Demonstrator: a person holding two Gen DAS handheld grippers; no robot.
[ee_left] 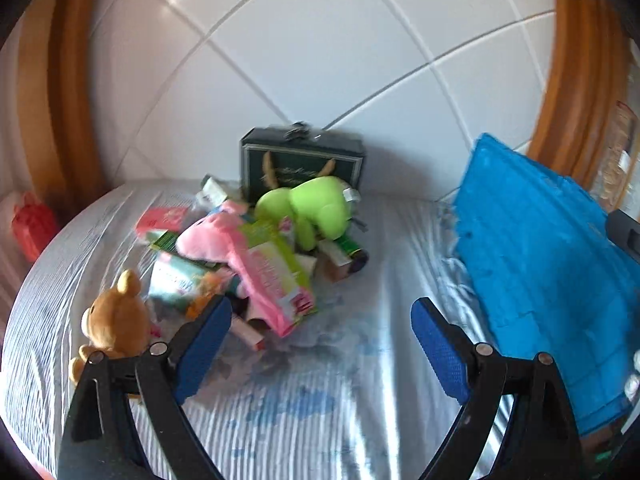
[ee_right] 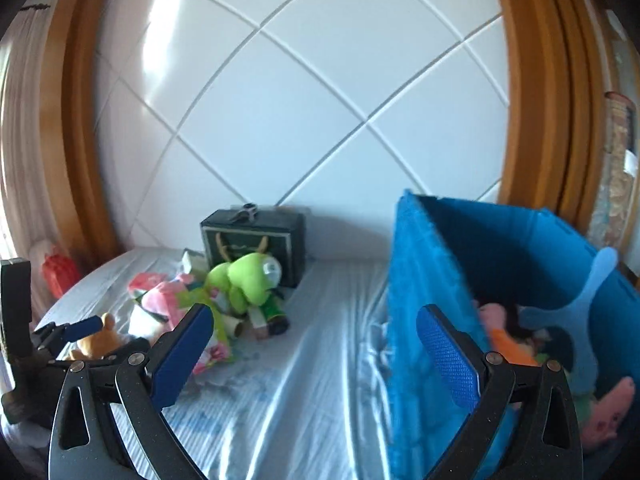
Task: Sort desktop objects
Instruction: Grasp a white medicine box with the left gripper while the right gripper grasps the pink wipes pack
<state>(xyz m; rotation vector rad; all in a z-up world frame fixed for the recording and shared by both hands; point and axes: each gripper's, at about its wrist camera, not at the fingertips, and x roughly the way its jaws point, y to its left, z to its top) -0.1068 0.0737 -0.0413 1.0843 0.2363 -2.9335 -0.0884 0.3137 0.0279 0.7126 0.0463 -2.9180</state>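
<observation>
Brown bear plush (ee_left: 116,320), lower left of frame: I judge it light, soft, squashable, best pinched mid-body; left gripper (ee_left: 322,344) and right gripper (ee_right: 314,354) both gape wide, empty.

Surface: we see a bed (ee_left: 360,380) under a pale striped sheet, wrinkled, with faint blue blotches.
Landmark: we take the dark green box (ee_left: 302,162), standing at the bed's far edge against the white wall.
Just in front of the box: a heap of packets and soft toys (ee_left: 256,256), a green plush (ee_right: 248,276) on top.
Near left of the heap: a brown teddy bear (ee_left: 116,320) on the sheet.
Well right of the box: a blue bin (ee_right: 432,280) holding toys.
</observation>
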